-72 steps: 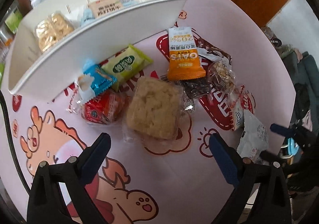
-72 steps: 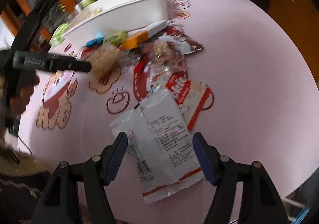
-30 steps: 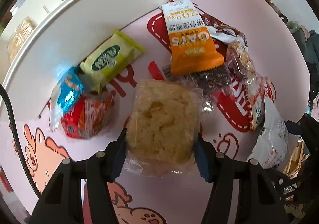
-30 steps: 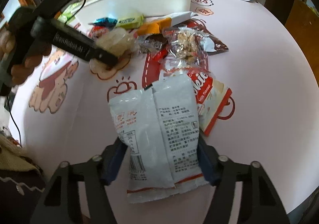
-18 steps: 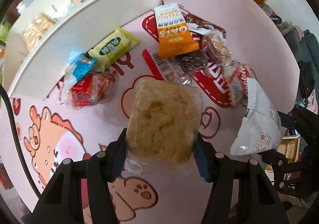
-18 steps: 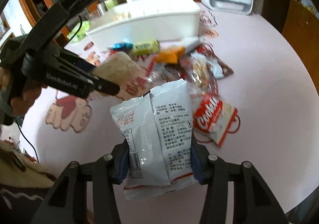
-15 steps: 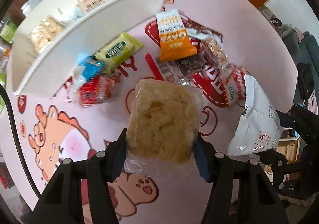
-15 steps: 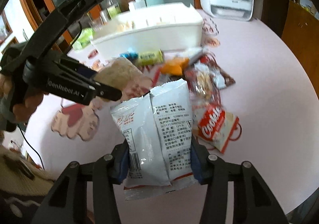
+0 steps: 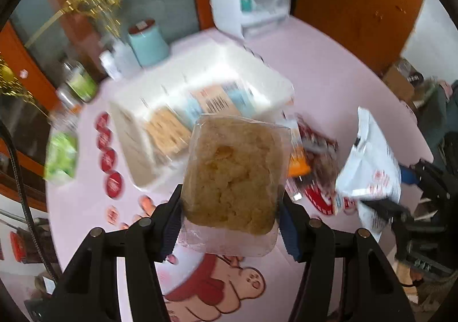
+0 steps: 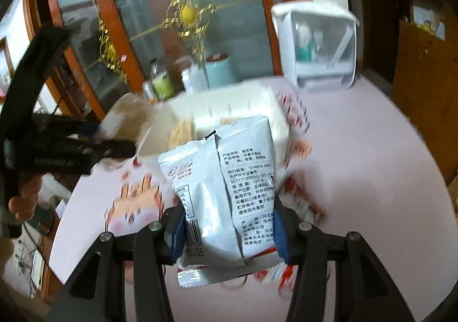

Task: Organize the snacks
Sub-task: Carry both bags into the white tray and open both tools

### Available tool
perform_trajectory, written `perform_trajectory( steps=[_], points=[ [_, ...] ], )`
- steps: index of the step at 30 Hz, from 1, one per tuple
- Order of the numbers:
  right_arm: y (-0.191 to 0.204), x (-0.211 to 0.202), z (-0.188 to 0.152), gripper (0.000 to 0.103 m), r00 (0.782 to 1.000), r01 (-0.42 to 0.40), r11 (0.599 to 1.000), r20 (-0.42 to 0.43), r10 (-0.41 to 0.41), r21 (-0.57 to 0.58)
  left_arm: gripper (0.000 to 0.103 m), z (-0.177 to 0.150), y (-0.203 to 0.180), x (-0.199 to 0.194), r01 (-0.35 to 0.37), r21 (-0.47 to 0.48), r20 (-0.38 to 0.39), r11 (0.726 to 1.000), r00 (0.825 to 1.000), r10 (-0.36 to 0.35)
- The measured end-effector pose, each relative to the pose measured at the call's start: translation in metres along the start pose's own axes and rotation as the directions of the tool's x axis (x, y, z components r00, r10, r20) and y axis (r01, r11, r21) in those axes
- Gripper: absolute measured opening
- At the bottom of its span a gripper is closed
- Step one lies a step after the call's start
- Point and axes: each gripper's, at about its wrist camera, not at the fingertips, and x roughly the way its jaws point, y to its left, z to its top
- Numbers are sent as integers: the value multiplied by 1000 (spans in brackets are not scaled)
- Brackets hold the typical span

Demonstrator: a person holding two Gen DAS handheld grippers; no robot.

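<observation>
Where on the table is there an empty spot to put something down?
Bare pink table lies right of the white bin, below the clear box. It is crowded at the snack pile beside the bin, and inside the bin.

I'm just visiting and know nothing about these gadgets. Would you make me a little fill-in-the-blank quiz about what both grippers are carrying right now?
1. The left gripper is shut on a clear-wrapped ____ cake.
2. The right gripper is shut on a ____ snack bag with printed text.
3. Both snacks are held in the air in front of the ____ organizer box.
4. The table surface is ____ in colour.

Missing words: yellow; white; white; pink
</observation>
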Motion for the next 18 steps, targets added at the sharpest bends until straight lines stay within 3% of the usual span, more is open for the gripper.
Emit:
perform_trajectory(
  steps=[9,13,18],
  points=[
    [-5,8,107,50,996,25,1000,88,-24,-7,58,70,34,-57,-138,0,136,990,981,136],
    [0,22,144,50,995,0,1000,100,-1,12,58,99,49,-59,-197,-16,182,980,963,197],
    [7,62,179,50,995,27,1000,93,-27,8,58,134,75,-35,-184,-88,154,979,969,196]
  ],
)
